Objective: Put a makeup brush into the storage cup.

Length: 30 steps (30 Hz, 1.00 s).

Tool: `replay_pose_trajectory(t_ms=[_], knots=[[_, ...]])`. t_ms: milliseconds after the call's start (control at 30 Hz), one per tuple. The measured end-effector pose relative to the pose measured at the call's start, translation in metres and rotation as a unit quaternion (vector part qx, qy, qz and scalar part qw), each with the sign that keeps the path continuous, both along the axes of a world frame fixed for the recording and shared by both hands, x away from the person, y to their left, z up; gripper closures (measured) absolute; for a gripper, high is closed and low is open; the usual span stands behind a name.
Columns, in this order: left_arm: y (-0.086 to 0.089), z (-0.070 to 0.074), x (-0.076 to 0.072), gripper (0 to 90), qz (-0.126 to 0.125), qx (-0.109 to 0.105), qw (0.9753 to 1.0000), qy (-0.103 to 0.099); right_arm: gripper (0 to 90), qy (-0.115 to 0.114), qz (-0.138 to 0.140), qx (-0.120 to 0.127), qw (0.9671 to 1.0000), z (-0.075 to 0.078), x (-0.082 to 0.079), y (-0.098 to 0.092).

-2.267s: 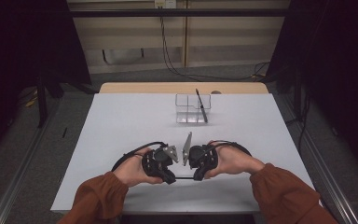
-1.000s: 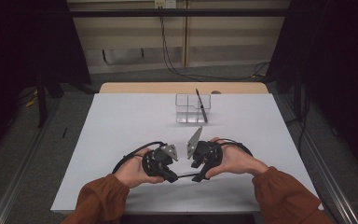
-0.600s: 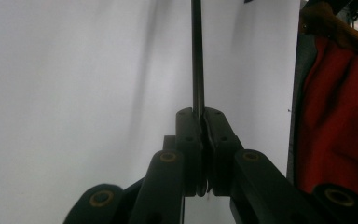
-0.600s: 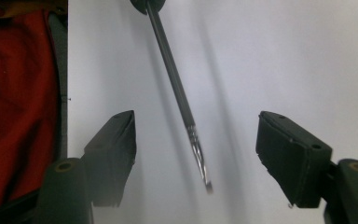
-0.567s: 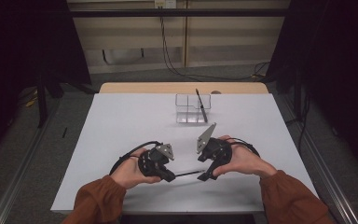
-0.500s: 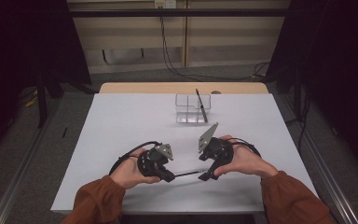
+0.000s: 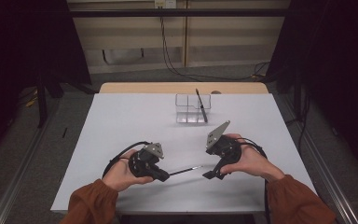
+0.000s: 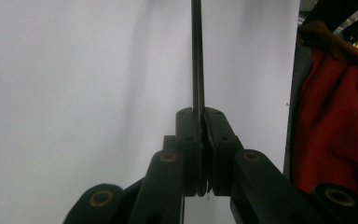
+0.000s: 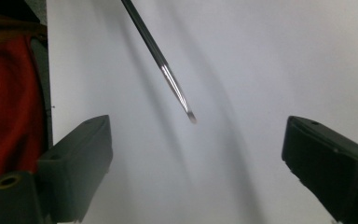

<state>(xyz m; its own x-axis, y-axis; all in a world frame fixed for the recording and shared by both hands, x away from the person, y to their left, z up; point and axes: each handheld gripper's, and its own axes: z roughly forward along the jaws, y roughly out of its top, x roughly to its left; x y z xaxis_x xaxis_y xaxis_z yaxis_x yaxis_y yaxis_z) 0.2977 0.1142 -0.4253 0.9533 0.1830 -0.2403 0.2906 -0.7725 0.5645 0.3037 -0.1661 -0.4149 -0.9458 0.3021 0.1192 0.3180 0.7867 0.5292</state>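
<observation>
A thin dark pen is held by my left gripper, low over the white table near its front edge. In the left gripper view the jaws are shut on the pen, which runs straight ahead from my left gripper. My right gripper stands open just right of the pen's free tip. In the right gripper view the pen slants in from the top, its tip ending between the wide-apart fingers of my right gripper without touching them.
A clear plastic holder with another dark pen leaning in it stands at the table's back middle. The white table has a wooden far edge. Orange sleeves come in from the bottom.
The two grippers, close together around the pen before, have drawn apart. My right gripper has let go and moved right and back; the pen stays in my left gripper.
</observation>
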Motion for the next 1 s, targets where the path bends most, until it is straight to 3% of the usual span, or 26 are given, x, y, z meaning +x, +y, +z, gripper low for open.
replay_pose_trajectory(t_ms=[200,333,467,733,1000], knots=[[0.008,-0.002,-0.003,85.6,0.002,-0.004,1.0,0.003,3.9,0.003,-0.017,0.01,0.9998,-0.008,-0.002,-0.009],[0.015,-0.004,-0.004,85.5,0.013,-0.012,0.9998,0.002,4.9,-0.003,-0.046,0.01,0.9989,-0.009,-0.005,-0.018],[0.023,-0.003,-0.006,85.6,0.026,-0.03,0.9992,0.001,3.7,-0.006,-0.064,0.017,0.9978,-0.013,-0.006,-0.026],[0.034,-0.004,-0.006,85.6,0.053,-0.074,0.9958,-0.007,4.1,0.006,-0.089,0.036,0.9954,-0.022,-0.012,-0.032],[0.04,-0.004,-0.006,85.5,0.067,-0.112,0.9913,-0.018,6.7,-0.016,-0.101,0.065,0.9927,-0.024,-0.021,-0.032]])
